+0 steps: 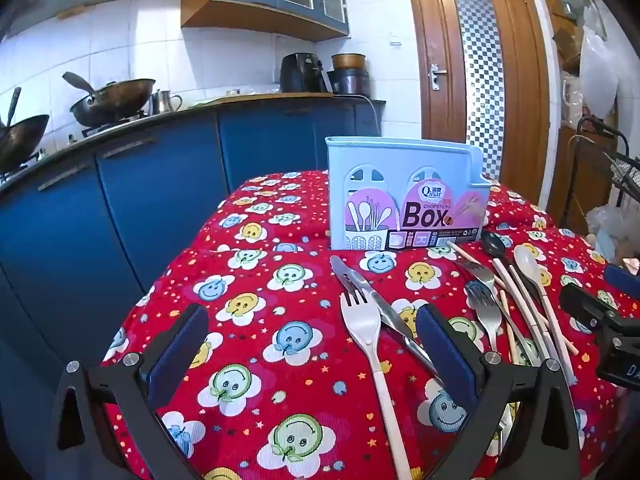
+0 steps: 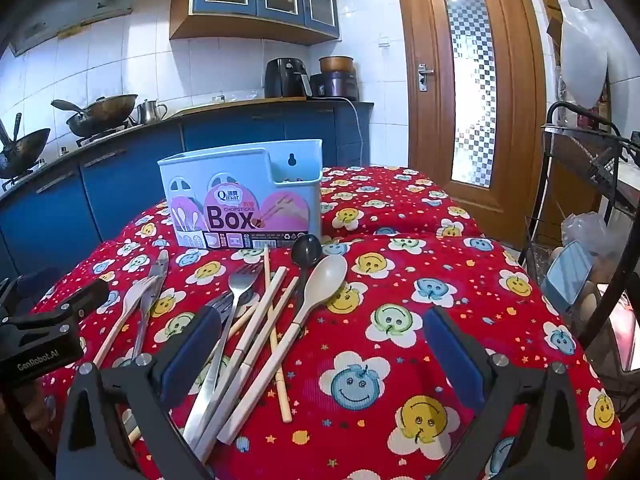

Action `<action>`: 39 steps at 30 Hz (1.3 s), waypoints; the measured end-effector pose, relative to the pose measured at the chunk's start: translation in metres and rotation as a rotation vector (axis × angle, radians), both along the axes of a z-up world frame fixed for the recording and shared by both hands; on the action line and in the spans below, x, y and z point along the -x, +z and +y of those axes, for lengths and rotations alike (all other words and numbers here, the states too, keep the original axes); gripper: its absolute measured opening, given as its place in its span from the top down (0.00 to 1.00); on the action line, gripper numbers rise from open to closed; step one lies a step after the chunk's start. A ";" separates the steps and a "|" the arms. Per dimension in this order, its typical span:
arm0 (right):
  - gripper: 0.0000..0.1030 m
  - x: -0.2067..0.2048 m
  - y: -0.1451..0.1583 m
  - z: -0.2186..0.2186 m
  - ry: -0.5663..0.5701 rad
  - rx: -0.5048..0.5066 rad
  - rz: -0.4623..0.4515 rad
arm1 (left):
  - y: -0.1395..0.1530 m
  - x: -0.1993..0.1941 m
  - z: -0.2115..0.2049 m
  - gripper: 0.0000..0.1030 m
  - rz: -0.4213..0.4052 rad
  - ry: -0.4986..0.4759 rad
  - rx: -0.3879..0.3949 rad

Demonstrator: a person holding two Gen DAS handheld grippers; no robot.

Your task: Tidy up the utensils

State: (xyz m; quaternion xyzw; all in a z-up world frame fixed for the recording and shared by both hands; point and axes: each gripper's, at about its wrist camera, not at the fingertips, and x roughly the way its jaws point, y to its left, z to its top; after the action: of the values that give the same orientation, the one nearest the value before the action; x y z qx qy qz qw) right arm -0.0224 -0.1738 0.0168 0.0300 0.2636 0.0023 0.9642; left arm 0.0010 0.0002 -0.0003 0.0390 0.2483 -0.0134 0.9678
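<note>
Right wrist view: right gripper (image 2: pixel 320 356) fingers wide apart, empty; left gripper (image 1: pixel 312 344) likewise; utensils (image 2: pixel 256 312) near blue box (image 2: pixel 244 192) on bench (image 2: pixel 460 280).

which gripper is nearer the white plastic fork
Left. The white plastic fork lies between the open left gripper's fingers; the right gripper hangs open further right, past the chopsticks pile.

box (image 2: pixel 244 196) behind utensils | fork (image 1: pixel 366 336) left of spoon (image 1: pixel 532 270)

Red tablecloth (image 2: pixel 460 264), smiley-flower print; pale-blue box (image 2: pixel 240 172), pink label; cream spoon (image 2: pixel 324 276); black spoon (image 2: pixel 306 248).
</note>
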 end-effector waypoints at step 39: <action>0.00 0.000 0.000 0.001 -0.004 0.009 -0.001 | 0.004 0.007 0.005 0.01 -0.046 0.030 0.016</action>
State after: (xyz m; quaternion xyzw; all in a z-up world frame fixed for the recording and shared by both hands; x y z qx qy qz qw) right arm -0.0222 -0.1725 0.0166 0.0261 0.2628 -0.0007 0.9645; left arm -0.0062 0.0047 0.0035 0.0280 0.2264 0.0001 0.9736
